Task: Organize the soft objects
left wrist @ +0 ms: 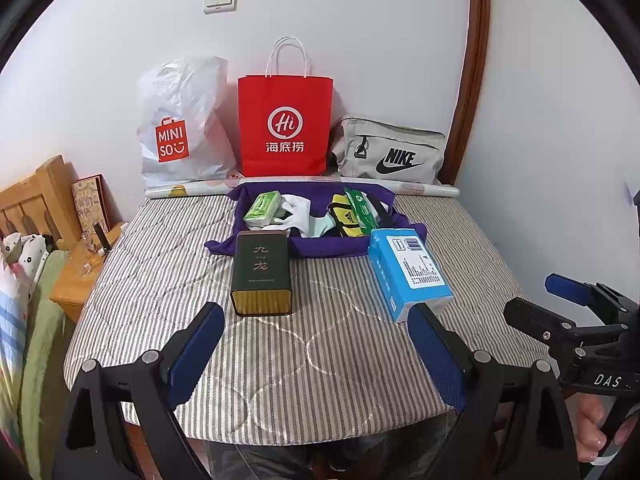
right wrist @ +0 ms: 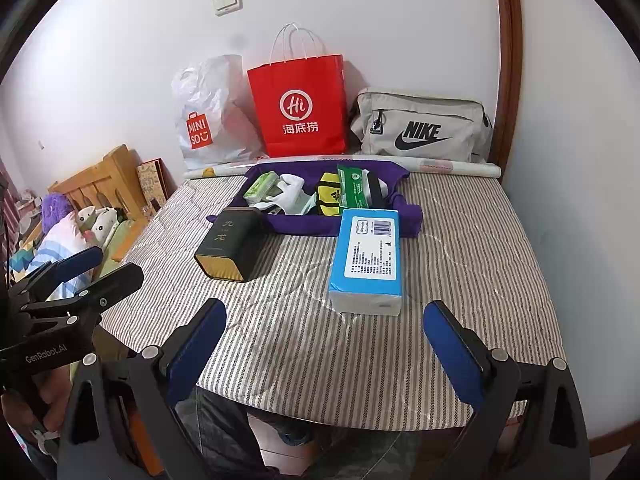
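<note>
Striped bed is holding a blue tissue pack; both grippers' jaws are hanging apart, and a hard squeeze could be crushing it.

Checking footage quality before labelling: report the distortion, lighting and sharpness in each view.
Left wrist: strong fisheye, the door frame bows, corners black; even soft light, glare on the dark tin. Right wrist: same curvature and vignette; blue tissue pack sharp, faint shadow beside the tin; no motion blur.
</note>
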The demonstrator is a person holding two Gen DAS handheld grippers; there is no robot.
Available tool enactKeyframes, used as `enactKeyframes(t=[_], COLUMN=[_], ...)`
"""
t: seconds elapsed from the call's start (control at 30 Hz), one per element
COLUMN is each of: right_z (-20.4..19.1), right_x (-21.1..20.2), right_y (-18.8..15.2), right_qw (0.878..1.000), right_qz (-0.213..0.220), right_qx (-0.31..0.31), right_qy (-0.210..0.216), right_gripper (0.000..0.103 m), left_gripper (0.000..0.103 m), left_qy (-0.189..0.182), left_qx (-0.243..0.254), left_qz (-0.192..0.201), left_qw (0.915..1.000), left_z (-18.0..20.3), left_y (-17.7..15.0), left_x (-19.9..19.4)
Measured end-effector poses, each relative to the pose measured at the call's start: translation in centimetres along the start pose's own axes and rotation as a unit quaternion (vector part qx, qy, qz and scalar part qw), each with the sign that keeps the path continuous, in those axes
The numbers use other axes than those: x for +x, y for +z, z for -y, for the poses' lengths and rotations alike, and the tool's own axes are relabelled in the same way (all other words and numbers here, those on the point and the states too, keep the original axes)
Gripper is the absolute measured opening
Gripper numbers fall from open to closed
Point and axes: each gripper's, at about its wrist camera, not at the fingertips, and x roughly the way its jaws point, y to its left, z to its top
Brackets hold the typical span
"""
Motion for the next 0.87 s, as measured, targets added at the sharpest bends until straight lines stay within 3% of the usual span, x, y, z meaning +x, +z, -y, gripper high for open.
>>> enactKeyframes(t=[0.87], right_z=[-0.17], right_x=[-0.25], right_y=[-0.09], right_qw=[1.000], right_qz=[0.000], right_qx=[-0.001], right_qy=[0.001], right_gripper=[0.098], left_gripper=[0.093], left_qy=[-0.003], left_qx=[0.003], left_qz=[0.001], left_qw=[1.0000], left_z=[0.15], left_y=[-0.06], left_x=[-0.20])
